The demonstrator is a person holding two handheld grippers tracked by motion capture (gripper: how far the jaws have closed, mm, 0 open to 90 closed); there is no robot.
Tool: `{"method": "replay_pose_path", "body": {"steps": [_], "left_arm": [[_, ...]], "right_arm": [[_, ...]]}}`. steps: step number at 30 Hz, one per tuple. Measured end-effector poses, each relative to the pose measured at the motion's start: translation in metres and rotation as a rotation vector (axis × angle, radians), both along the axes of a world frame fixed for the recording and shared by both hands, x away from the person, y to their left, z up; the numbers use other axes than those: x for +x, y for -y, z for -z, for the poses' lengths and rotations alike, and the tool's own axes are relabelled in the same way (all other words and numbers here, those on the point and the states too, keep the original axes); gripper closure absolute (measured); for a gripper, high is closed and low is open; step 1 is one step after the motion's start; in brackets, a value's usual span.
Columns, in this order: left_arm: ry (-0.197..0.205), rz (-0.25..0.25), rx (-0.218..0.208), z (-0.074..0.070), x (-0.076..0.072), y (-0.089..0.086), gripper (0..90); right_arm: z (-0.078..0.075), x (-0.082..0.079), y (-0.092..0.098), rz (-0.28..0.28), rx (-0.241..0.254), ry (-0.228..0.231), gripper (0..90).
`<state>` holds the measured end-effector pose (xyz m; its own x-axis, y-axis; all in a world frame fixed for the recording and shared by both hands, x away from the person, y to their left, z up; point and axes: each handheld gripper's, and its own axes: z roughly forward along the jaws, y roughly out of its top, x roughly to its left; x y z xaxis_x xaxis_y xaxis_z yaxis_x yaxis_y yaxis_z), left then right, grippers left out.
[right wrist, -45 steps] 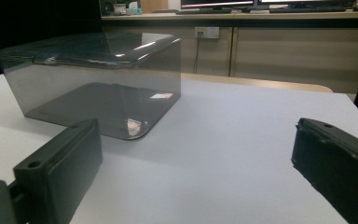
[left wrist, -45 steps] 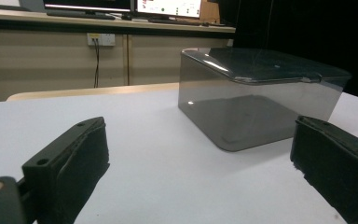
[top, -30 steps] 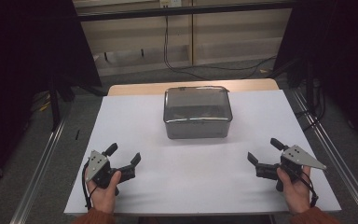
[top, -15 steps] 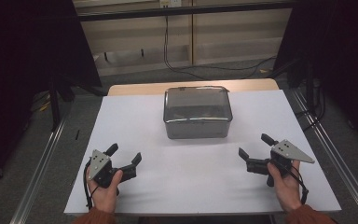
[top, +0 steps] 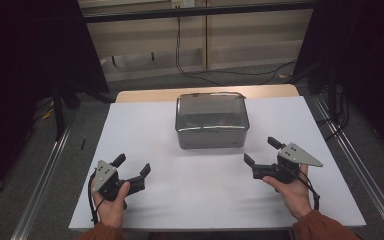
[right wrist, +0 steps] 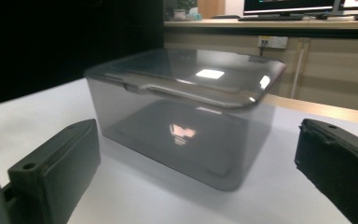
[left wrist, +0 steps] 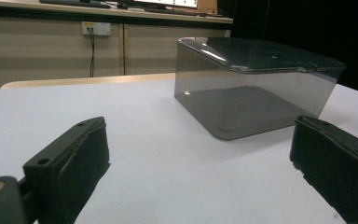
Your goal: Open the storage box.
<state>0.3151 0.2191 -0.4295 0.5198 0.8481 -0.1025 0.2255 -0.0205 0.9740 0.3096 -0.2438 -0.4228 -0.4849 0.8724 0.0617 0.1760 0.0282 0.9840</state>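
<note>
A smoky see-through plastic box (top: 211, 120) with its lid on stands at the middle back of the white tabletop (top: 190, 180). It looks empty in the left gripper view (left wrist: 256, 86) and in the right gripper view (right wrist: 186, 116). My left gripper (top: 132, 166) rests low at the front left, open, nothing between its jaws. My right gripper (top: 261, 151) is open too, front right of the box and a short way from its near right corner, pointing toward it.
Metal rails (top: 40, 185) run along both sides of the table. A strip of wooden table edge (top: 145, 95) shows behind the white sheet. Beyond it are a wall panel with cables (top: 180, 45) and dark curtains on both sides.
My right gripper has moved left and forward, closer to the box. The left gripper has stayed almost still.
</note>
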Motion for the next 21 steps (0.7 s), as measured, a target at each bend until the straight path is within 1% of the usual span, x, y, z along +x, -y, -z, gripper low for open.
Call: {"method": "replay_pose_path", "body": {"steps": [3,4,9,11,13,14,16,20,21], "left_arm": [[-0.005,0.004,0.007,0.000,0.000,0.000,4.4],[-0.010,0.004,0.007,0.001,0.001,0.000,4.4],[-0.014,0.005,0.009,0.001,0.002,0.000,4.4],[-0.015,0.004,0.009,0.002,0.002,0.000,4.4],[-0.032,0.012,-0.003,0.003,0.003,-0.001,4.4],[-0.034,0.006,0.008,0.004,0.004,-0.001,4.4],[-0.032,0.003,0.006,0.004,0.004,-0.001,4.4],[-0.022,0.010,0.017,0.003,0.004,-0.001,4.4],[-0.021,0.009,0.021,0.003,0.004,0.000,4.4]], "right_arm": [[-0.003,0.001,-0.004,-0.002,0.005,0.007,0.6],[-0.007,0.003,-0.010,-0.019,0.007,0.018,0.5],[-0.009,0.007,-0.019,-0.037,0.002,0.023,0.3],[-0.010,0.010,-0.024,-0.062,-0.033,0.030,0.4],[-0.012,0.015,-0.031,-0.079,-0.065,0.042,0.4],[-0.013,0.016,-0.032,-0.079,-0.078,0.047,0.6],[-0.015,0.020,-0.034,-0.074,-0.104,0.070,1.3],[-0.019,0.024,-0.039,-0.063,-0.190,0.108,1.9],[-0.019,0.024,-0.039,-0.063,-0.190,0.108,1.9]]}}
